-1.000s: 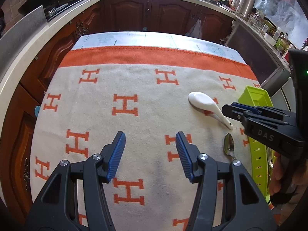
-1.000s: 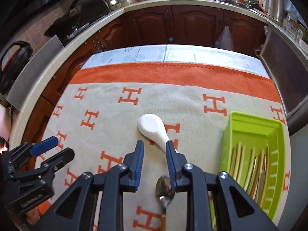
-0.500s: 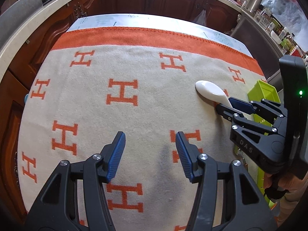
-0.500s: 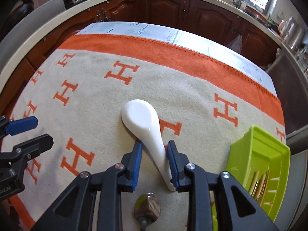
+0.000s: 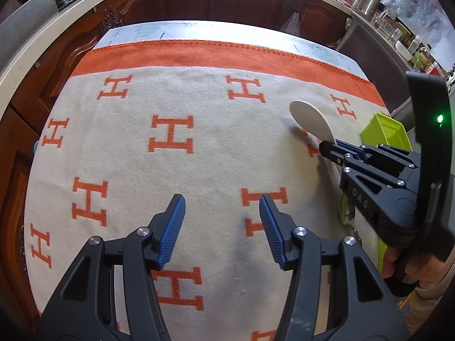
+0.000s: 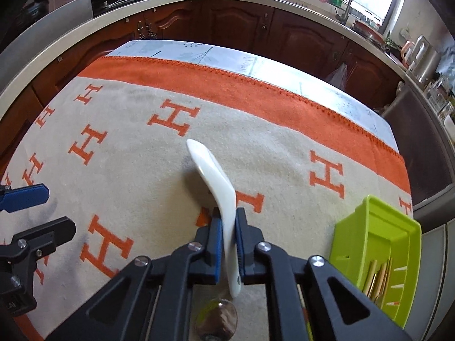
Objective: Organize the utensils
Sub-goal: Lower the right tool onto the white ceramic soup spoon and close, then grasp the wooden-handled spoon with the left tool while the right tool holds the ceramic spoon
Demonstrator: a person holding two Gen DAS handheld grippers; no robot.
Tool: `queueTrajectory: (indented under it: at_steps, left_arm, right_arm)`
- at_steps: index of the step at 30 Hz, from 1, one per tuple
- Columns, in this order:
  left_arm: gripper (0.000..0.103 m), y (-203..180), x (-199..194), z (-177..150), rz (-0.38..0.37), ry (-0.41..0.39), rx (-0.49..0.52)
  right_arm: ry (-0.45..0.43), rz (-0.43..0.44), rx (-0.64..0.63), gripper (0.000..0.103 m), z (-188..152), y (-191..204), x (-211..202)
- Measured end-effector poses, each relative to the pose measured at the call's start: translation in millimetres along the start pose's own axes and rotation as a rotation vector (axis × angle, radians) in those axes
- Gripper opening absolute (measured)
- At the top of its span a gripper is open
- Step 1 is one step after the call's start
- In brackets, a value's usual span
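My right gripper (image 6: 227, 216) is shut on the handle of a white ceramic spoon (image 6: 212, 170), turned on edge with its bowl raised off the blanket. In the left wrist view the spoon (image 5: 311, 120) sticks out of the right gripper (image 5: 330, 145). A metal spoon (image 6: 216, 319) lies on the blanket under the right gripper. A lime green tray (image 6: 378, 244) at the right holds several gold-coloured utensils (image 6: 376, 280). My left gripper (image 5: 221, 213) is open and empty above the blanket, left of the spoon.
A beige blanket with orange H marks and an orange border (image 5: 199, 54) covers the table. Dark wood cabinets (image 6: 236, 25) and a counter surround it. The green tray (image 5: 384, 130) sits at the table's right edge.
My right gripper closed on the white spoon's handle and lifted it, tipping it on edge. My left gripper stayed open and shifted little.
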State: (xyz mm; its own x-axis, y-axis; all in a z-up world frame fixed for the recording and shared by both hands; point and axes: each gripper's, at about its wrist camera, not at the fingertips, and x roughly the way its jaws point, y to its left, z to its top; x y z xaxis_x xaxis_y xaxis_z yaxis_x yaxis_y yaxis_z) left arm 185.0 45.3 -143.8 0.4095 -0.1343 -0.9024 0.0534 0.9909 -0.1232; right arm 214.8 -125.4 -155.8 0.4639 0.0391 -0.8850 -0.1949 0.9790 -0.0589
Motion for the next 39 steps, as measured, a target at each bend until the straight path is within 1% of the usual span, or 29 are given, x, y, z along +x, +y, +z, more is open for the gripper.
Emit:
queueTrajectory:
  at_steps: [5, 9, 17, 21, 23, 27, 29, 33, 37, 38, 39]
  left_arm:
    - [0.051, -12.2, -2.5, -5.2, -0.04, 0.016, 0.013]
    - [0.051, -25.4, -4.1, -10.8, -0.071, 0.025, 0.028]
    - [0.051, -50.2, -8.9, -21.9, -0.128, 0.027, 0.059]
    - [0.051, -56.6, -7.6, -25.7, -0.178, 0.028, 0.058]
    - [0.051, -58.2, -6.1, -26.3, -0.218, 0.03, 0.049]
    - [0.051, -63.5, -0.1, -26.2, -0.257, 0.044, 0.042]
    - [0.052, -67.9, 3.5, -25.7, -0.27, 0.048, 0.049]
    - [0.052, -81.1, 12.1, -26.1, -0.291, 0.056, 0.076]
    - [0.052, -92.1, 25.3, -26.6, -0.289, 0.067, 0.09]
    - [0.052, -94.3, 28.3, -26.4, -0.284, 0.064, 0.092]
    - [0.052, -96.8, 28.2, -26.4, -0.277, 0.041, 0.102]
  right_arm:
    - [-0.01, 0.102, 0.151, 0.006, -9.9, -24.5, -20.6]
    - [-0.042, 0.159, 0.235, 0.006, -22.2, -38.0, -42.7]
    - [-0.127, 0.229, 0.381, 0.006, -53.1, -64.9, -89.9]
    - [-0.173, 0.223, 0.458, 0.006, -73.8, -82.4, -114.7]
    - [-0.197, 0.208, 0.497, 0.006, -84.3, -92.0, -126.0]
    - [-0.232, 0.157, 0.568, 0.006, -107.5, -109.1, -142.6]
    - [-0.227, 0.134, 0.61, 0.006, -119.6, -118.5, -144.2]
    - [-0.201, 0.13, 0.682, 0.006, -142.3, -132.8, -140.0]
    - [-0.179, 0.119, 0.697, 0.006, -155.9, -135.8, -133.8]
    - [-0.178, 0.113, 0.698, 0.006, -157.6, -136.0, -132.5]
    - [-0.178, 0.108, 0.699, 0.006, -158.9, -136.0, -131.9]
